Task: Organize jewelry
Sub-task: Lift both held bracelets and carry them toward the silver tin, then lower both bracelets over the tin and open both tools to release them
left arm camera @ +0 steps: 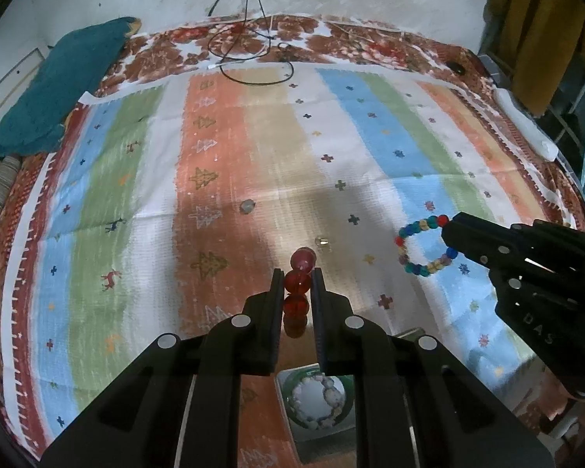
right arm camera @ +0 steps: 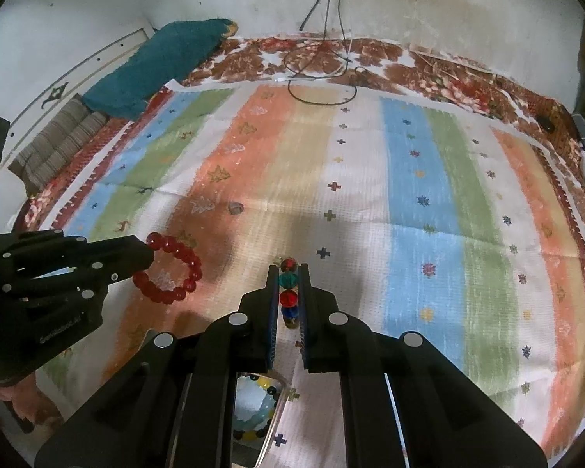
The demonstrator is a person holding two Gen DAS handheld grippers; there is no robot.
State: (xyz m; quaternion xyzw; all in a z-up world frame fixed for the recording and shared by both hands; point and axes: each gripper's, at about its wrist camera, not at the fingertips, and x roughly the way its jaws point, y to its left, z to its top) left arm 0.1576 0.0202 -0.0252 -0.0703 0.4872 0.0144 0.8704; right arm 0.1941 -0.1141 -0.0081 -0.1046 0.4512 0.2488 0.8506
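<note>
left tongs [left arm camera: 297,282] pinching red bracelet [right arm camera: 170,269], lifting it off striped cloth [left arm camera: 253,148] | right tongs [right arm camera: 288,286] pinching multicolour bracelet [left arm camera: 425,247], likewise | you're holding both ready for sorting

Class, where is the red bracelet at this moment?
The red bracelet is clamped in the left gripper, above the orange stripe; in the right wrist view it sits left of the right gripper.
</note>
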